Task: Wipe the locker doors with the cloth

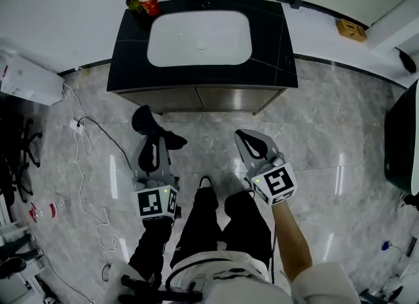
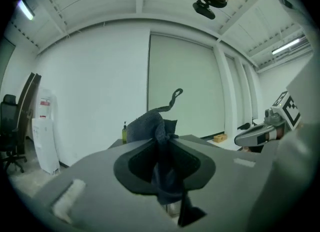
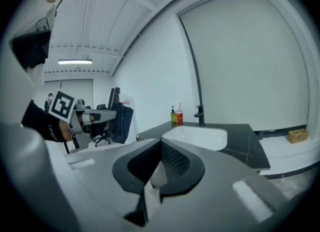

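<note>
Dark grey cloth [image 1: 154, 128] is sitting in the left gripper [image 1: 149, 142], whose jaws are narrowed and pinching a fold of it. The rest is bunching out past the tips on the counter's side, with a strip trailing back between the jaws. Right gripper [image 1: 246, 140] is hanging alongside, jaws together, nothing between them. Both are pointing roughly level at the black counter [image 1: 131, 60] with the white basin [image 1: 200, 37], with bare floor lying short of it. Key issue: no locker door is showing in any view, so I can't say which way the doors are lying from the cloth. Only the counter and plain wall [image 2: 90, 86] behind it are facing the jaws. Left is the only hand carrying cloth, so I'm judging it the wiping hand. Cloth is showing no clear long axis, just a wad. How much of it is hanging free for wiping is hard to make out.
</note>
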`<state>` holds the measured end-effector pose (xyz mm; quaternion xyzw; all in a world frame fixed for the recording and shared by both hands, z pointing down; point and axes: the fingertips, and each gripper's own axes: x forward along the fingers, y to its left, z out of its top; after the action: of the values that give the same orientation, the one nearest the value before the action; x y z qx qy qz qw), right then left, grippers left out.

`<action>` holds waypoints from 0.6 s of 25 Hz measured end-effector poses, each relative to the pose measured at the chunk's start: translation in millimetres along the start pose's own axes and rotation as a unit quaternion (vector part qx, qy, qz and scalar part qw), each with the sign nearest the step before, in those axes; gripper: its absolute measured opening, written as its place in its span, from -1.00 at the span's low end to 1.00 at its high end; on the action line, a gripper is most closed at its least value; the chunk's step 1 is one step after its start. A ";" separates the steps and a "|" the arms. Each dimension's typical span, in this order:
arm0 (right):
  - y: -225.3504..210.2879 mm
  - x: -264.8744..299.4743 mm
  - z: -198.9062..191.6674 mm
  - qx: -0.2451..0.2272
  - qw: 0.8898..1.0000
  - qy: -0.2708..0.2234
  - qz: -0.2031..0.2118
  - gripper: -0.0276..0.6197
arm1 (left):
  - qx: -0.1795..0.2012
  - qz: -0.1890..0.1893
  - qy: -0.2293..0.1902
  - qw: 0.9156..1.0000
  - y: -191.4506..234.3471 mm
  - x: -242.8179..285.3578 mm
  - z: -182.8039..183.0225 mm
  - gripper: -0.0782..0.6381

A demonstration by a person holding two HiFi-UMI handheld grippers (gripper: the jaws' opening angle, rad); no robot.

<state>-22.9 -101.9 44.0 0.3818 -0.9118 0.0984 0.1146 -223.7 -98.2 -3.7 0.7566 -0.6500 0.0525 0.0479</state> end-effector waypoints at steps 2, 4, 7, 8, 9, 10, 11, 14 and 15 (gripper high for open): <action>9.9 -13.5 42.7 0.004 1.000 -0.015 -0.020 -0.90 | 0.003 -0.016 -0.016 1.000 -6.9 -6.0 44.5 -0.59; 21.9 -27.6 79.4 0.010 0.999 -0.032 -0.040 -0.90 | 0.007 -0.030 -0.027 0.999 -11.9 -15.8 82.5 -0.59; 36.2 -48.5 122.3 0.007 0.997 -0.057 -0.060 -0.90 | 0.006 -0.042 -0.042 0.998 -20.2 -30.9 125.5 -0.59; 40.0 -55.0 132.7 0.002 0.996 -0.062 -0.063 -0.90 | 0.006 -0.041 -0.046 0.998 -23.5 -37.0 136.5 -0.59; 43.1 -62.1 141.5 -0.002 0.996 -0.065 -0.065 -0.90 | 0.008 -0.038 -0.049 0.998 -27.4 -43.4 146.2 -0.59; 44.9 -70.3 148.9 -0.004 0.995 -0.066 -0.068 -0.90 | 0.009 -0.035 -0.052 0.998 -32.4 -49.7 154.6 -0.59; 45.4 -80.1 155.0 -0.003 0.995 -0.064 -0.073 -0.90 | 0.009 -0.033 -0.054 0.998 -38.9 -55.9 161.6 -0.59; 47.0 -112.1 171.8 0.000 0.994 -0.078 -0.082 -0.91 | 0.004 -0.024 -0.060 0.998 -62.1 -78.1 174.9 -0.59; 48.9 -121.7 177.2 -0.003 0.993 -0.088 -0.082 -0.91 | 0.002 -0.019 -0.059 0.998 -70.0 -86.2 177.9 -0.59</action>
<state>1.2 -33.5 -164.2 0.4618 -0.8844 0.0522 0.0430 -164.3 -28.4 -192.4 0.7710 -0.6367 0.0083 0.0090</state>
